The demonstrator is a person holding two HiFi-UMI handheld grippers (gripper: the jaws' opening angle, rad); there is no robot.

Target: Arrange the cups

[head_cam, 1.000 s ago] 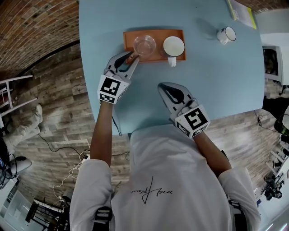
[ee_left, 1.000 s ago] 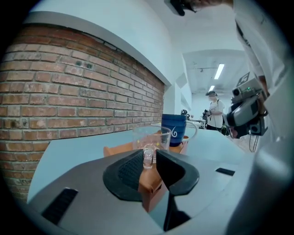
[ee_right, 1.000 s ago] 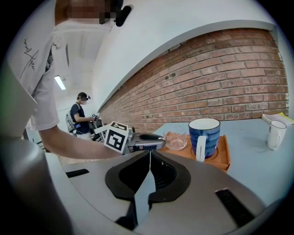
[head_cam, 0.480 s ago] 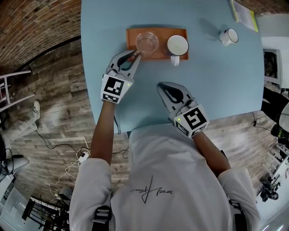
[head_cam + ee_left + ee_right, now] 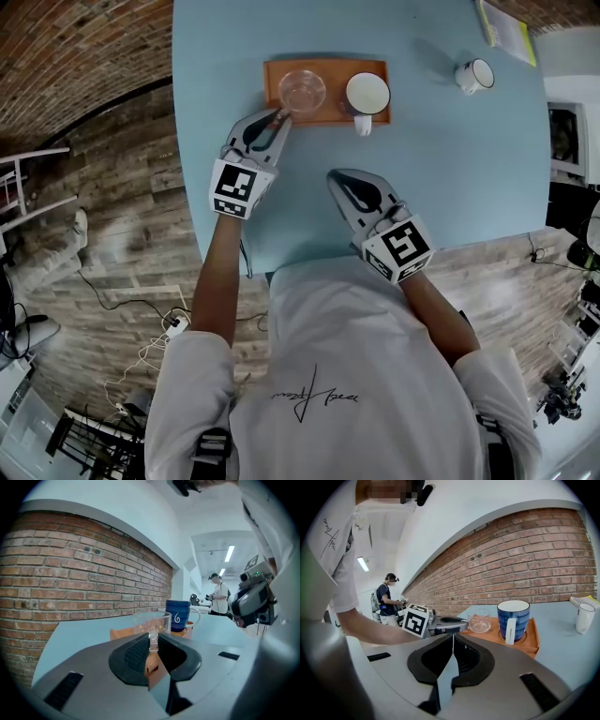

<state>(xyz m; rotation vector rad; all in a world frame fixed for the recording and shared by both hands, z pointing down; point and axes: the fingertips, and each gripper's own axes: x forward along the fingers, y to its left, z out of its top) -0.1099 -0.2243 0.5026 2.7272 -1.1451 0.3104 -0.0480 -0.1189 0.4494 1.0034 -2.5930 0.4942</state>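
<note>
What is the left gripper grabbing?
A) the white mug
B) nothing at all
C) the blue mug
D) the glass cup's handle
D: the left gripper has just been closing its jaws, and they now pinch the clear handle of the glass cup on the orange tray.

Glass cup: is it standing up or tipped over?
Standing up. The glass cup shows its open rim facing upward, base flat on the orange tray.
</note>
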